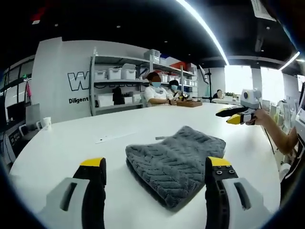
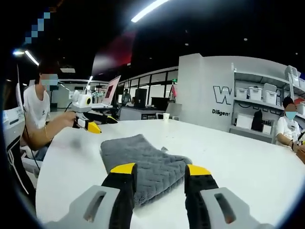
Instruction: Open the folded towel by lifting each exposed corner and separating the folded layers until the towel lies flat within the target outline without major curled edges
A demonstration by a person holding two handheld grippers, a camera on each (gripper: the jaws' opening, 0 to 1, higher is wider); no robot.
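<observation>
The folded grey towel (image 1: 177, 161) lies on the white table (image 1: 86, 143), a thick pad of several stacked layers with a raised chevron weave and soft, rounded edges. In the left gripper view the left gripper (image 1: 155, 174) hangs just short of the towel's near fold, its jaws spread wide, one on each side of the cloth and touching nothing. The jaws are black with yellow tips, mounted on pale grey plastic bodies.

In the right gripper view the right gripper (image 2: 156, 172) sits low over the table at the towel's (image 2: 143, 164) near edge, jaws apart, with the folded corner showing between the yellow tips; whether the tips touch the cloth cannot be told. From that side the towel's upper layer looks flat and rectangular, with the folded thickness showing along the right edge.

Each view also catches the other gripper, held up above the table, well apart from the towel.

Beyond the table stand metal shelves (image 1: 119, 81) holding white bins, and seated people (image 1: 155, 90) at the far end.
</observation>
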